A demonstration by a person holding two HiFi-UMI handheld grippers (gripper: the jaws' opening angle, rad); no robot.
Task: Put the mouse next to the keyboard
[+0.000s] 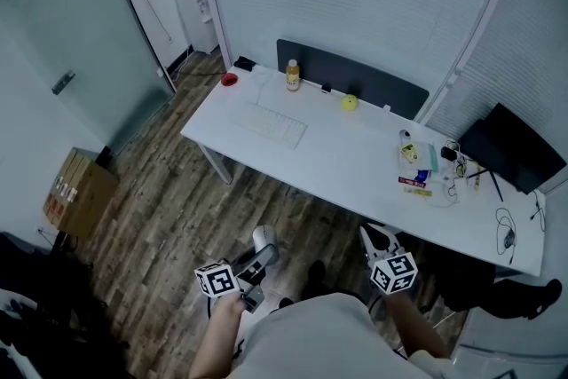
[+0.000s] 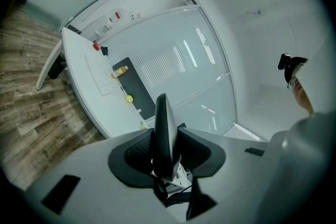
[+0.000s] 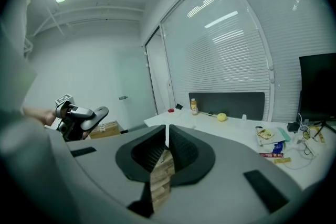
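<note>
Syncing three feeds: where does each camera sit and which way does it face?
Head view: on the person's head, down at the desk; left gripper, right gripper, forearms show.
Left gripper view: on it, toward the desk; jaws clamp the mouse.
Right gripper view: on it, toward the desk; jaws together, empty.
All share the yellow ball.

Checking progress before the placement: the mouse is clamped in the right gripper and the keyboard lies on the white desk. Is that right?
Not quite. The mouse is clamped in the left gripper, as the left gripper view shows; the right gripper has nothing between its jaws. The keyboard does lie on the white desk.
</note>
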